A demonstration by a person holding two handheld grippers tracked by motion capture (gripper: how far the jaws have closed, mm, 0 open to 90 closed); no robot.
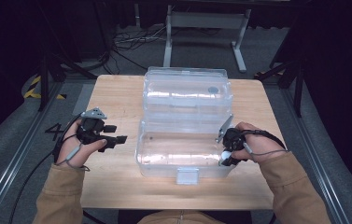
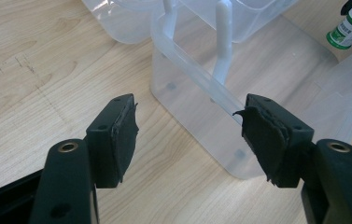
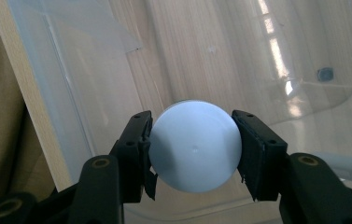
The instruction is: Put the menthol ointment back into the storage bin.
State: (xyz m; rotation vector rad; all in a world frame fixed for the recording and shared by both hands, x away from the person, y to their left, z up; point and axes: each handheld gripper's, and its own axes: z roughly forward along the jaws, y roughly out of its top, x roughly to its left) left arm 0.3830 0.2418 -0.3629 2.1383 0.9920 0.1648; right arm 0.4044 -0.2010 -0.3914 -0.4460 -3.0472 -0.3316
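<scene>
Your right gripper (image 3: 191, 148) clamps the white-capped bottle (image 3: 194, 145) at the clear box's (image 1: 183, 154) right end, above its floor. Your left gripper (image 2: 190, 133) hangs wide left of the box; the box wall stands between them.

Your sleeves (image 1: 59, 193) are tan, cuffed at the wrists. Your left gripper (image 1: 100, 132) is black with a grey three-cornered plate (image 1: 94, 113) on top and a grey cable (image 1: 73, 154) looping across your hand. Your right gripper (image 1: 232, 148) is black too, with a dark strap (image 1: 268, 136) over the hand. Up close, each black jaw carries a brass-ringed screw hole (image 2: 67, 147) and a worn, frayed rubber pad (image 2: 128, 133)
</scene>
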